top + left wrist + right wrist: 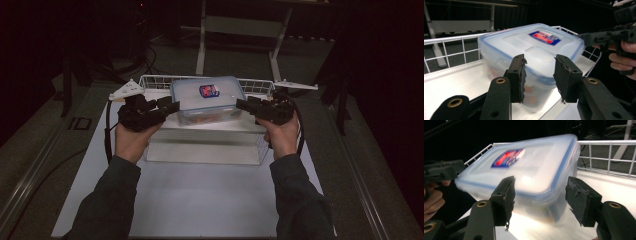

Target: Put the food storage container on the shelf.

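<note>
**Two claws flank a lidded box above a wire basket**

Nearest the camera, the person's dark green sleeves [112,200] reach in over the white desk [200,200]. Each hand holds a black claw. The left claw [172,106] meets the left end of the translucent plastic food box with a blue-edged lid and red-and-blue label [207,97]; its jaws stand parted, one to each side of the box's near edge, not visibly pinching it. The right claw [240,104] sits at the box's right end, jaws likewise spread. The box lies between them, over the near part of the white wire basket [150,80]. Beyond stands a grey metal frame [240,25] in the dark.
</note>
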A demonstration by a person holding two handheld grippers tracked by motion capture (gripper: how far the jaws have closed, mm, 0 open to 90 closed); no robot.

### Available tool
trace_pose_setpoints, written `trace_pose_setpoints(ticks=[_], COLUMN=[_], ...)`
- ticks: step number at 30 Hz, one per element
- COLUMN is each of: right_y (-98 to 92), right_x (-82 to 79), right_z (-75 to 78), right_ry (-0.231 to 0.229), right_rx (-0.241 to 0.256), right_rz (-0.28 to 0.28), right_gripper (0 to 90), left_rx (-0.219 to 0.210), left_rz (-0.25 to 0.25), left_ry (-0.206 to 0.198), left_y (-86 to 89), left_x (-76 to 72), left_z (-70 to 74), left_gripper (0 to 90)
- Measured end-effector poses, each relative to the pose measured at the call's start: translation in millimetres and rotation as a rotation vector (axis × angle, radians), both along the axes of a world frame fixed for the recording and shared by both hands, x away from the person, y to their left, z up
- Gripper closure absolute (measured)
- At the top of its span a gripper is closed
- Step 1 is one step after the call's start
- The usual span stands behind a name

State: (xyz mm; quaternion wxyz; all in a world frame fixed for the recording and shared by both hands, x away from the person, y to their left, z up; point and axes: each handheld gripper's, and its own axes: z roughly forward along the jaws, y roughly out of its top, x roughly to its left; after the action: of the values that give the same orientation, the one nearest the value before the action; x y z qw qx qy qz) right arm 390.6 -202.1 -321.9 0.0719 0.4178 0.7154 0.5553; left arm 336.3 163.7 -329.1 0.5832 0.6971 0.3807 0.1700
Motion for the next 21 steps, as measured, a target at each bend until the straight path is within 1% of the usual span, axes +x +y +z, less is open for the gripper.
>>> trace_pose_setpoints(ticks=[3, 5, 9, 11, 12, 13, 14, 19, 21], right_y=[2.3, 2.3, 0.0, -1.8, -1.8, -2.6, -3.7, -3.6, -3.2], right_x=[-4.3, -7.3, -15.9, -20.7, -20.7, -23.2, -28.1, -42.9, -49.2], right_z=[-0.1, 0.3, 3.0, 4.1, 4.1, 4.4, 4.9, 5.0, 4.4], right_ry=[-0.019, -0.031, -0.069, -0.094, -0.094, -0.109, -0.135, -0.198, -0.216], right_rx=[-0.029, -0.038, -0.052, -0.069, -0.069, -0.083, -0.106, -0.194, -0.226], right_rz=[0.004, 0.012, 0.025, 0.029, 0.029, 0.03, 0.035, 0.063, 0.079], right_gripper=[38.8, 39.3, 39.3, 39.2, 39.2, 39.3, 39.4, 39.2, 39.2], left_rx=[0.028, 0.039, 0.053, 0.058, 0.058, 0.069, 0.081, 0.142, 0.157], left_rz=[0.011, 0.018, 0.016, 0.011, 0.011, 0.01, 0.01, -0.004, -0.014], left_ry=[-0.011, -0.024, -0.057, -0.073, -0.073, -0.085, -0.089, -0.106, -0.11], left_y=[-1.7, -1.7, -0.3, 0.8, 0.8, 1.0, 0.7, -2.2, -3.4], left_x=[-1.6, -4.8, -12.7, -16.4, -16.4, -19.3, -20.9, -30.7, -35.3], left_z=[0.6, 1.2, 4.4, 6.1, 6.1, 6.9, 7.1, 5.5, 4.2], left_gripper=[59.4, 59.3, 60.9, 60.9, 60.9, 60.9, 60.8, 59.0, 58.7])
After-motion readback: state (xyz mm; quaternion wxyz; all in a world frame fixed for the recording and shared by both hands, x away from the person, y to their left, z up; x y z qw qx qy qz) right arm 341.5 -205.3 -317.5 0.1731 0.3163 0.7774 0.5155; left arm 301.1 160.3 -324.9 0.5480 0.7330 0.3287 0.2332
